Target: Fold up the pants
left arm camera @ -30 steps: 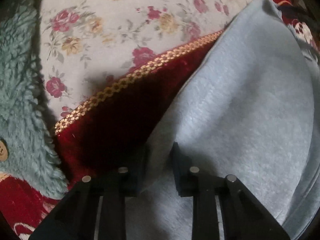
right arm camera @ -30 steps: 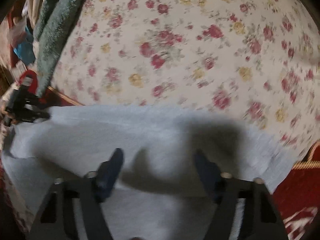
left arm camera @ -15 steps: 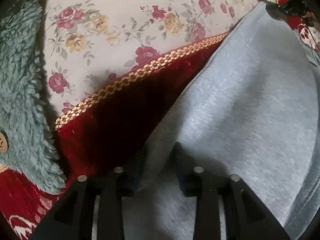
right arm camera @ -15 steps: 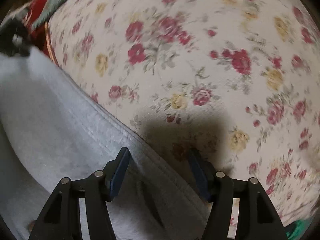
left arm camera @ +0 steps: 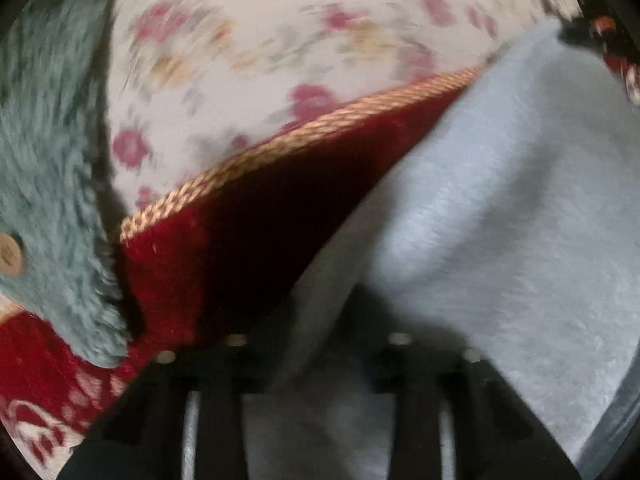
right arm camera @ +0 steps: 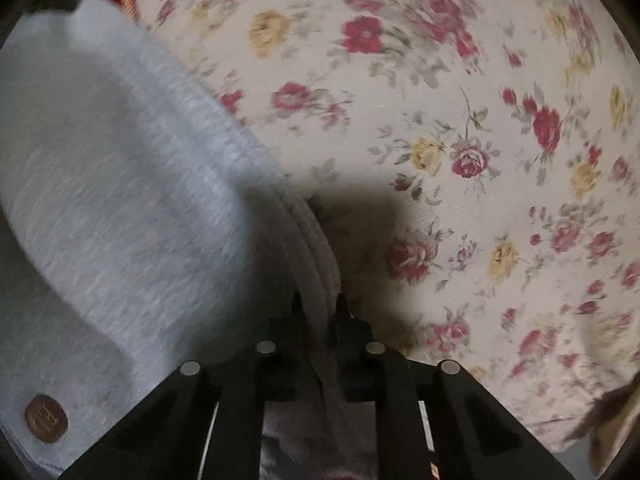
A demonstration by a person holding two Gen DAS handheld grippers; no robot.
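Pinching the stitched edge of the grey pants (right arm camera: 120,208), your right gripper (right arm camera: 320,312) is clamped tight; your left gripper (left arm camera: 320,320) is closing on their far edge. Pants lie across the floral sheet (right arm camera: 440,120) and red carpet (left arm camera: 248,248).

Setting: home, bedroom-like | evidence: cream rose-print cotton bedsheet (right arm camera: 440,80) | red velvet gold-braided cover (left arm camera: 248,240), 9 o'clock teal fleece garment (left arm camera: 48,160)
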